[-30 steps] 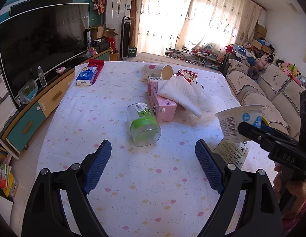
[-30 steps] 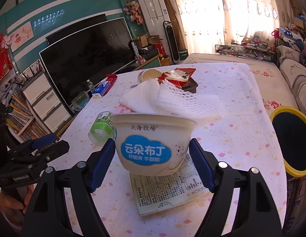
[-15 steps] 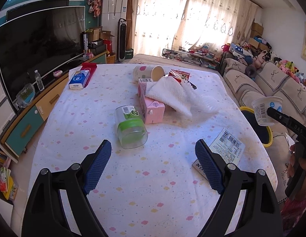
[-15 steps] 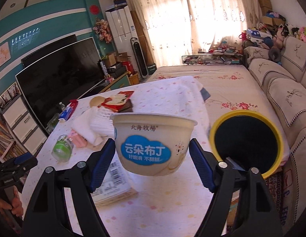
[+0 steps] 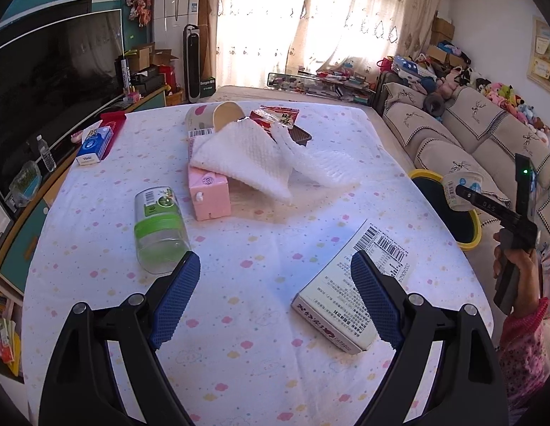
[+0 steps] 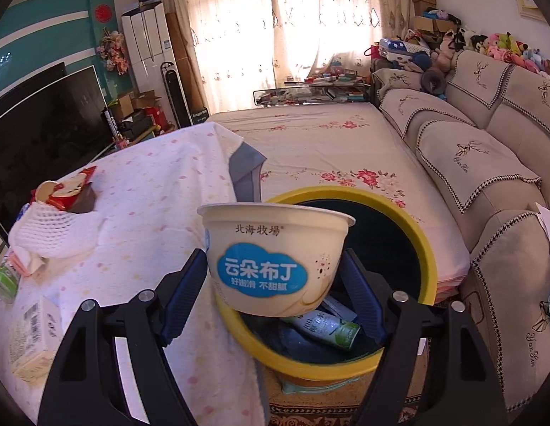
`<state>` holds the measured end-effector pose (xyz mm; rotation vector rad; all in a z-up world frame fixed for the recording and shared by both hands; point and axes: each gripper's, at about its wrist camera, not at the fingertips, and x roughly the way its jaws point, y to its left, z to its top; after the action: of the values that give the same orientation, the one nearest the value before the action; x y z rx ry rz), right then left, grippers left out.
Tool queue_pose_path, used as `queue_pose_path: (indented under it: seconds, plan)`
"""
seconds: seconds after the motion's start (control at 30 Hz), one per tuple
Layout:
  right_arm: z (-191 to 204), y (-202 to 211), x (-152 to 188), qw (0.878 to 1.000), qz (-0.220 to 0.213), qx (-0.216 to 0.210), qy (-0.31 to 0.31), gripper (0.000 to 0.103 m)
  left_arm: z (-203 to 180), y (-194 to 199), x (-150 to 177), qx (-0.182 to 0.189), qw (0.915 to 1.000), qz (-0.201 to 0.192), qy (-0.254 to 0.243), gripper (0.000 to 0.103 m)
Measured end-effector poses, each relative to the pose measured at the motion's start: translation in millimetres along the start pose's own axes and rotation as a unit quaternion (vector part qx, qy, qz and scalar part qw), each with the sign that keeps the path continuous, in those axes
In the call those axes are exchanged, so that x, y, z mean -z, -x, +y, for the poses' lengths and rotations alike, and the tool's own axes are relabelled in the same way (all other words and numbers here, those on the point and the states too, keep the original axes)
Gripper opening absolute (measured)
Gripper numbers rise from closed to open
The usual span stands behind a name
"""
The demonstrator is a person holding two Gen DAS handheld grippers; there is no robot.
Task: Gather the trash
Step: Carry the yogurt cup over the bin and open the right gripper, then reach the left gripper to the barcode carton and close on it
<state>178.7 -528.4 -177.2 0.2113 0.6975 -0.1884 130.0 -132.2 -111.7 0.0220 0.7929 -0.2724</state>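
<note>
My right gripper [image 6: 275, 294] is shut on a cream pudding cup [image 6: 275, 259] with a blue label and holds it over the near rim of the yellow trash bin [image 6: 429, 245], which has a bottle and packets inside. The cup [image 5: 461, 190] and the bin [image 5: 475, 227] also show at the right in the left wrist view. My left gripper [image 5: 275, 294] is open and empty above the table. A white box with barcodes [image 5: 346, 284] lies by its right finger, a clear jar with a green band [image 5: 157, 227] by its left.
On the table [image 5: 239, 319] lie a pink carton [image 5: 209, 195], white foam netting [image 5: 260, 156], a paper cup [image 5: 214, 115], a red snack packet [image 5: 278, 117] and a blue tissue pack [image 5: 95, 143]. A sofa [image 6: 488, 163] stands right, a TV [image 5: 51, 81] left.
My right gripper has carried the pudding cup off the table to the right, over the bin. My left gripper has drawn back a little and stays open.
</note>
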Motion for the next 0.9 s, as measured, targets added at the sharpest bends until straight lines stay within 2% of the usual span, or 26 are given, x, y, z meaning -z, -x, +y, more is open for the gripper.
queue_pose_path:
  seconds: [0.17, 0.4, 0.47, 0.57, 0.7, 0.9]
  plan:
    - [-18.0, -44.9, 4.3, 1.000, 0.026, 0.013, 0.003, 0.073, -9.9, -9.2, -4.8, -0.004, 0.9999, 0.007, -0.006, 0.086]
    - [-29.5, -81.1, 9.0, 0.998, 0.050, 0.022, -0.010, 0.073, -21.5, -18.1, -8.0, -0.007, 0.9997, 0.017, -0.018, 0.086]
    - [-34.2, -82.6, 7.5, 0.999, 0.049, 0.012, -0.018, 0.074, -24.8, -20.0, -8.8, -0.006, 0.9996, 0.019, -0.021, 0.086]
    - [-34.6, -78.3, 5.8, 0.999, 0.040, 0.022, -0.011, 0.082, -28.5, -21.5, -8.3, -0.002, 0.9995, 0.021, -0.025, 0.086]
    - [-34.7, -69.3, 6.0, 0.999, 0.034, 0.024, -0.013, 0.082, -32.2, -26.2, -5.4, 0.003, 0.9991, 0.026, -0.033, 0.086]
    - [-29.8, -57.1, 5.0, 0.999, 0.026, 0.026, -0.006, 0.082, -33.1, -41.8, 5.7, 0.037, 0.9971, 0.053, -0.041, 0.086]
